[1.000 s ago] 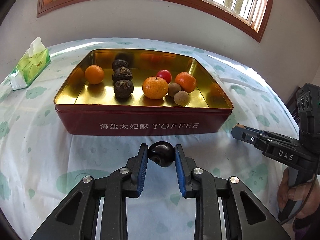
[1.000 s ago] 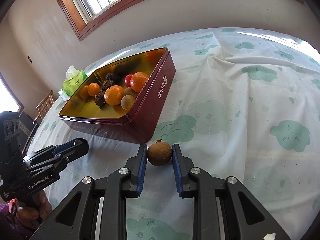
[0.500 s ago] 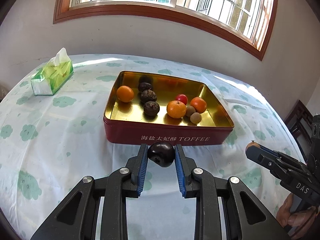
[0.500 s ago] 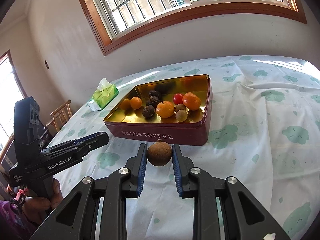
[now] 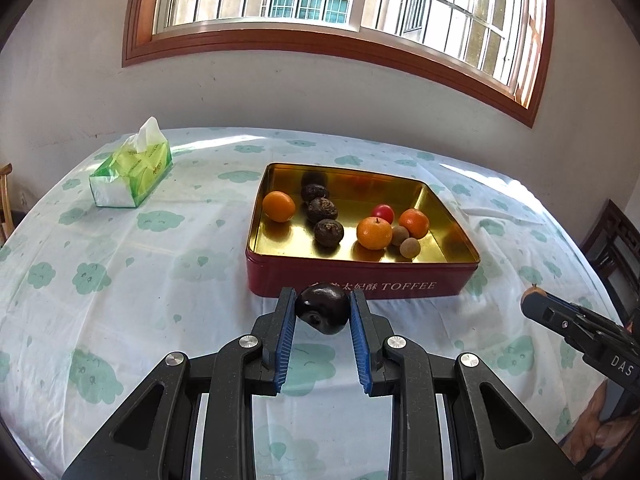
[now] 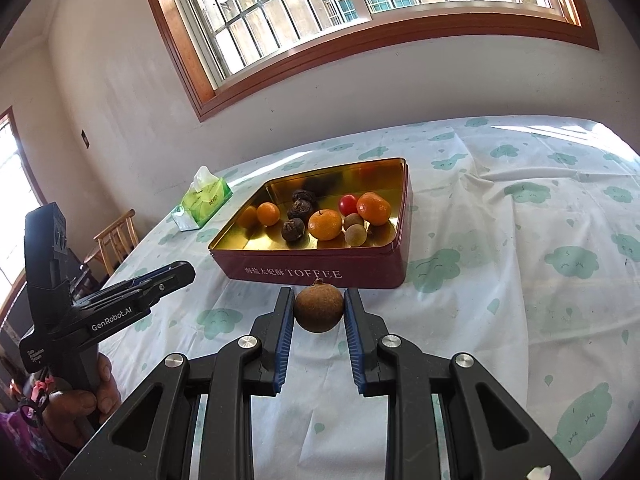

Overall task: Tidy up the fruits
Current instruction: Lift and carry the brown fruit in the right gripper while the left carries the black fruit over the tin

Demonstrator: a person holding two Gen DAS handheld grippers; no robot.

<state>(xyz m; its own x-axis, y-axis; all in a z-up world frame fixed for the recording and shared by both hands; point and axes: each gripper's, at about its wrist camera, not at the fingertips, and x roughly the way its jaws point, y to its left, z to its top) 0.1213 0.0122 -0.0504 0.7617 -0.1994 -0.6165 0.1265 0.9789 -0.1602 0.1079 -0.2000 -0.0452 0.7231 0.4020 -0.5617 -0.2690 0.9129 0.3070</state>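
My left gripper (image 5: 322, 312) is shut on a dark glossy plum (image 5: 322, 314), held above the cloth in front of the red TOFFEE tin (image 5: 360, 282). My right gripper (image 6: 319, 310) is shut on a brown longan (image 6: 319, 309), also held in front of the tin (image 6: 320, 270). The tin holds oranges (image 5: 374, 233), dark wrinkled fruits (image 5: 328, 233), a red cherry tomato (image 5: 383, 212) and two longans (image 5: 409, 247). The right gripper shows at the right edge of the left wrist view (image 5: 534, 298), and the left gripper shows at the left of the right wrist view (image 6: 180, 274).
A green tissue pack (image 5: 132, 176) lies on the cloud-patterned tablecloth (image 5: 140, 280) at the back left. A wooden chair (image 6: 114, 240) stands beyond the table's left edge, dark furniture (image 5: 616, 240) at the right. A wall with a window is behind the table.
Both grippers have risen and pulled back from the tin, each still holding its fruit. The tin now looks smaller and farther away in both views.
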